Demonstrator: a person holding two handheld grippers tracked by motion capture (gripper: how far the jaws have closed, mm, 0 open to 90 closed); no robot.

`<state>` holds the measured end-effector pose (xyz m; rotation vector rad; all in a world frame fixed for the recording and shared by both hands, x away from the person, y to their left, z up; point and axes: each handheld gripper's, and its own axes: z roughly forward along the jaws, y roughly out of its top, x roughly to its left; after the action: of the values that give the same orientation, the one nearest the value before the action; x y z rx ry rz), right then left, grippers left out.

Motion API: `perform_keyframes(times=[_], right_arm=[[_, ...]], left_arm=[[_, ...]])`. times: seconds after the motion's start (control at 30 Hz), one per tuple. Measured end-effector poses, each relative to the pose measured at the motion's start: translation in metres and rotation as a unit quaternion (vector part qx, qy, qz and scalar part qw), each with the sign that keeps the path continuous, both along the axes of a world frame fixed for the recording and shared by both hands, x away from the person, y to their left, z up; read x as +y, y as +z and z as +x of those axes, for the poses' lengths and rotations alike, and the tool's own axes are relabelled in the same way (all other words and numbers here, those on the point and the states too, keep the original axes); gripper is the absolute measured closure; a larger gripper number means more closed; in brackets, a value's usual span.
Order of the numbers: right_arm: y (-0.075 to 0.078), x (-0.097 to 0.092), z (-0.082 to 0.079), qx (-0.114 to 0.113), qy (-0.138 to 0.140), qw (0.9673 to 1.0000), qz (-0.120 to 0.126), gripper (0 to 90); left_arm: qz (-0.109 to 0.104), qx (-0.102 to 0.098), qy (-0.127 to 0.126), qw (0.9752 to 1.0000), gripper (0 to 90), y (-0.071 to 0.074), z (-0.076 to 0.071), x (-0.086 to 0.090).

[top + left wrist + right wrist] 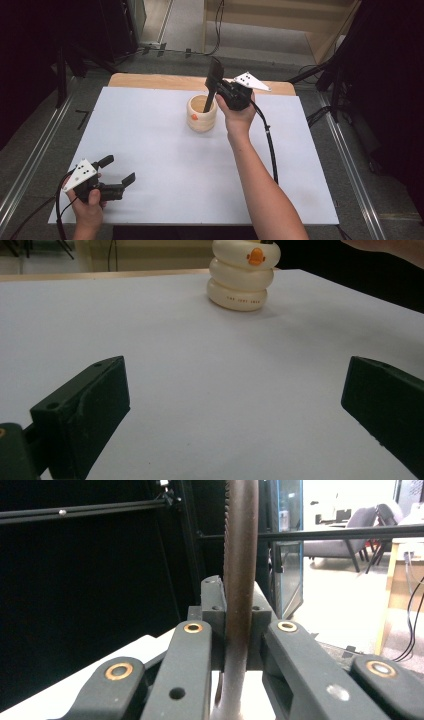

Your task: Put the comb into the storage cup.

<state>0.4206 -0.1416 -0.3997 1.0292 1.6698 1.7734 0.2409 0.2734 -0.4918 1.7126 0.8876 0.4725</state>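
- High view, upper centre: right gripper (218, 90) pinches a dark, stiff comb (213, 82) mid-shaft, lowering it into the cream holder (202, 114).
- Left gripper (119, 172), lower left, spread, idle.
- Comb looks light; holder could tip.

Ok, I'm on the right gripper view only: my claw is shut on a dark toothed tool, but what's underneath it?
Observer: A cream ringed holder stands on the white table, directly below. In the high view, the lower end of the dark tool sits inside its mouth.
Operator: Is the right claw clear of the rim?
Observer: Yes. The right claw grips the tool above the rim and does not touch it.
Operator: And the left claw?
Observer: The left claw is open and holds nothing. It is at the table's near left corner, well apart from the holder.
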Motion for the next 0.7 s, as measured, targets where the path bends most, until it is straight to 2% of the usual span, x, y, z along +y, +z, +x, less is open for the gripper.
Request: perform_keyframes(times=[0.33,0.57,0.7], right_arm=[[-0.02,0.001,0.002,0.017,-0.012,0.9996,0.02,82.9],[-0.034,0.001,0.002,0.031,-0.021,0.999,0.024,82.9],[-0.039,0.001,0.001,0.03,-0.027,0.9988,0.029,82.9]], left_arm=[[0.0,0.0,0.0,1.0,0.0,0.0,0.0,0.0],[0.0,0.0,-0.001,1.0,0.0,0.0,0.0,0.0],[0.0,0.0,-0.002,1.0,0.0,0.0,0.0,0.0]])
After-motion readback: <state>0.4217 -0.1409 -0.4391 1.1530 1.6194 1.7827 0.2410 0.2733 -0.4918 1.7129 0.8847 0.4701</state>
